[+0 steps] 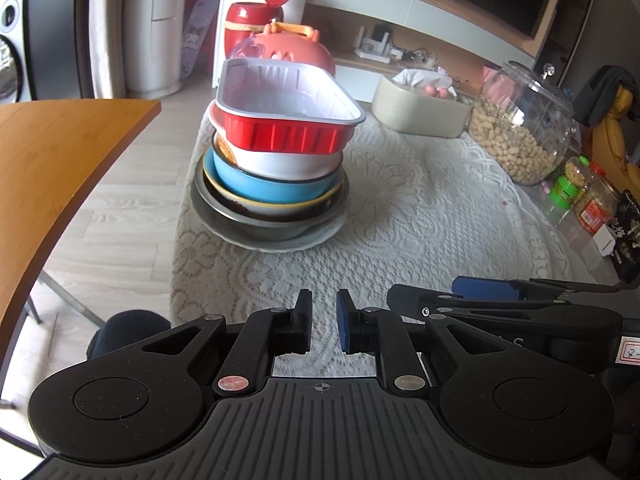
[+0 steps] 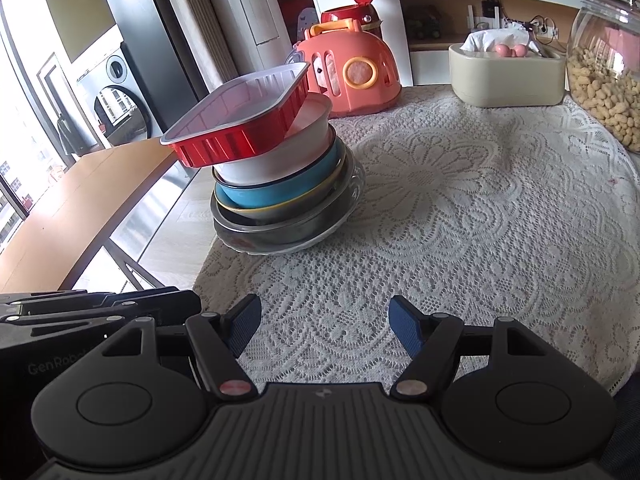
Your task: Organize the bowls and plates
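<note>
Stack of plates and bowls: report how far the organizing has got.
Done: the red foil tray, white bowl, blue bowl and grey metal bowl sit nested on a white plate. In hand: nothing; left gripper and right gripper are empty. Left: the tray sits tilted, perhaps needing straightening.

I see open white lace tablecloth [image 2: 440, 208] between my grippers and the tilted dish stack [image 2: 280, 184]; a glass peanut jar [image 2: 608, 68] crowds the right.

— Was it bright?
— Yes, daylight poured from windows [image 2: 16, 152] at far left, glaring on the wooden table [image 2: 80, 208].
— Sharp?
— Mostly; fisheye bending curved the edges, corners vignetted dark.
</note>
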`<control>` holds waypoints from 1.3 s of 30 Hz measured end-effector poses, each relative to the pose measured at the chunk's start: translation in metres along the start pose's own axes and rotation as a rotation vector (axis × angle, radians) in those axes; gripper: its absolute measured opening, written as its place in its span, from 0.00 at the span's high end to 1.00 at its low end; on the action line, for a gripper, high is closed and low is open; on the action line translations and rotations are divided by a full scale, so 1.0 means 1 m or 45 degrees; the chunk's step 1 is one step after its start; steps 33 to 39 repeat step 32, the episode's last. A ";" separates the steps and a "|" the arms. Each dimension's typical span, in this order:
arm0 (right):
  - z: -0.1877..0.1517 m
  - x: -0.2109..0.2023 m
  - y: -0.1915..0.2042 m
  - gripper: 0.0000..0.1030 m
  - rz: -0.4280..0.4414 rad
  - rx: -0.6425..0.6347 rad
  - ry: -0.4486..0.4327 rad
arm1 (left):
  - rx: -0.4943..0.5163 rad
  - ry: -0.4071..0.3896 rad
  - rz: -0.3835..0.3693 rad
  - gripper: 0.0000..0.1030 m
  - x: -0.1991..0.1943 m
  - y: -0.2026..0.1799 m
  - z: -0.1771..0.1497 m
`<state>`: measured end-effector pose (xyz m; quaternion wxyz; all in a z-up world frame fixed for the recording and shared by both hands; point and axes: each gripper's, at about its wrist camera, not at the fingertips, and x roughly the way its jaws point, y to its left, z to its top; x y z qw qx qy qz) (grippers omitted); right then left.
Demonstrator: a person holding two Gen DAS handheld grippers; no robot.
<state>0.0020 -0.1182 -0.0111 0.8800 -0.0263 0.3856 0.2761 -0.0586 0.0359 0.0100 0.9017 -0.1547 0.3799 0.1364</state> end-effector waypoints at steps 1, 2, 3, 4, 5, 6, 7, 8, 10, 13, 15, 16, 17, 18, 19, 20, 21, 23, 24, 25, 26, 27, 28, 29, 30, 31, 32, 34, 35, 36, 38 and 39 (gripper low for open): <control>0.000 0.000 0.000 0.31 0.000 0.000 0.000 | 0.000 0.000 0.000 0.84 0.000 0.000 0.000; 0.000 0.000 0.000 0.31 0.000 -0.001 0.000 | 0.001 0.000 0.000 0.84 0.000 0.000 0.000; 0.000 0.000 0.000 0.31 0.001 0.000 0.000 | 0.001 0.000 0.000 0.84 0.000 0.000 0.000; 0.000 0.000 0.000 0.31 0.000 0.000 0.001 | 0.000 0.001 -0.001 0.84 0.000 0.000 0.000; 0.000 0.000 0.000 0.31 0.000 0.000 0.001 | 0.001 0.001 -0.001 0.84 0.000 0.000 0.000; 0.000 0.000 0.000 0.31 0.000 0.000 0.000 | 0.001 0.001 -0.001 0.84 0.000 0.000 0.000; 0.000 0.000 0.000 0.31 0.002 0.000 -0.001 | 0.002 0.001 -0.001 0.84 0.000 0.000 0.000; 0.000 0.000 0.000 0.31 0.002 -0.001 -0.002 | 0.001 0.000 -0.001 0.84 0.000 0.000 0.000; 0.000 0.000 0.001 0.31 0.004 -0.003 -0.003 | 0.001 0.000 -0.001 0.84 0.000 0.000 0.000; 0.000 0.000 0.001 0.31 0.005 -0.002 -0.003 | 0.002 0.002 -0.002 0.84 -0.001 -0.001 -0.001; 0.000 0.000 0.001 0.31 0.006 -0.001 -0.001 | 0.001 0.000 -0.002 0.84 -0.001 -0.002 -0.001; -0.001 0.000 0.001 0.31 0.006 -0.001 -0.001 | 0.001 0.000 -0.002 0.84 -0.001 -0.002 -0.001; 0.000 0.000 0.001 0.31 0.006 -0.001 -0.002 | 0.001 0.001 -0.001 0.84 -0.001 -0.001 -0.001; 0.000 0.000 0.001 0.31 0.007 -0.001 -0.002 | 0.001 0.001 -0.001 0.84 -0.001 -0.001 -0.001; -0.001 0.000 0.000 0.31 0.007 0.000 -0.001 | 0.000 0.002 -0.001 0.84 -0.001 -0.002 -0.002; 0.000 0.000 0.001 0.31 0.006 0.000 -0.001 | 0.000 0.003 -0.001 0.84 -0.001 -0.002 -0.002; 0.000 0.000 0.001 0.31 0.006 0.000 -0.001 | 0.001 0.004 0.000 0.84 -0.001 -0.003 -0.002; -0.001 0.000 0.000 0.31 0.007 0.001 0.001 | 0.001 0.006 0.001 0.84 -0.001 -0.003 -0.002; -0.001 0.000 0.000 0.31 0.008 0.002 0.001 | 0.002 0.005 0.002 0.84 -0.001 -0.004 -0.002; -0.001 0.000 -0.001 0.31 0.008 0.003 0.001 | 0.001 0.004 0.003 0.84 -0.001 -0.004 -0.002; -0.001 0.000 -0.001 0.31 0.009 0.003 0.001 | 0.001 0.002 0.005 0.84 -0.001 -0.003 -0.002; -0.001 0.000 -0.001 0.31 0.010 0.002 0.001 | 0.000 0.000 0.007 0.84 0.000 -0.003 -0.001; 0.000 0.000 -0.001 0.31 0.010 0.002 0.001 | 0.000 -0.001 0.010 0.84 0.000 -0.003 -0.001; 0.000 0.001 -0.002 0.31 0.012 0.003 0.002 | 0.000 -0.004 0.016 0.84 0.000 -0.004 -0.001; 0.000 0.001 -0.003 0.31 0.014 0.004 0.002 | 0.002 -0.008 0.019 0.84 0.000 -0.004 -0.001; 0.000 0.002 -0.004 0.31 0.016 0.006 0.003 | 0.004 -0.014 0.025 0.84 0.000 -0.004 0.000; 0.000 0.002 -0.005 0.31 0.018 0.008 0.004 | 0.001 -0.016 0.041 0.83 0.000 -0.005 0.000; 0.000 0.002 -0.005 0.31 0.018 0.008 0.004 | 0.001 -0.016 0.041 0.83 0.000 -0.005 0.000; 0.000 0.002 -0.005 0.31 0.018 0.008 0.004 | 0.001 -0.016 0.041 0.83 0.000 -0.005 0.000; 0.000 0.002 -0.005 0.31 0.018 0.008 0.004 | 0.001 -0.016 0.041 0.83 0.000 -0.005 0.000; 0.000 0.002 -0.005 0.31 0.018 0.008 0.004 | 0.001 -0.016 0.041 0.83 0.000 -0.005 0.000; 0.000 0.002 -0.005 0.31 0.018 0.008 0.004 | 0.001 -0.016 0.041 0.83 0.000 -0.005 0.000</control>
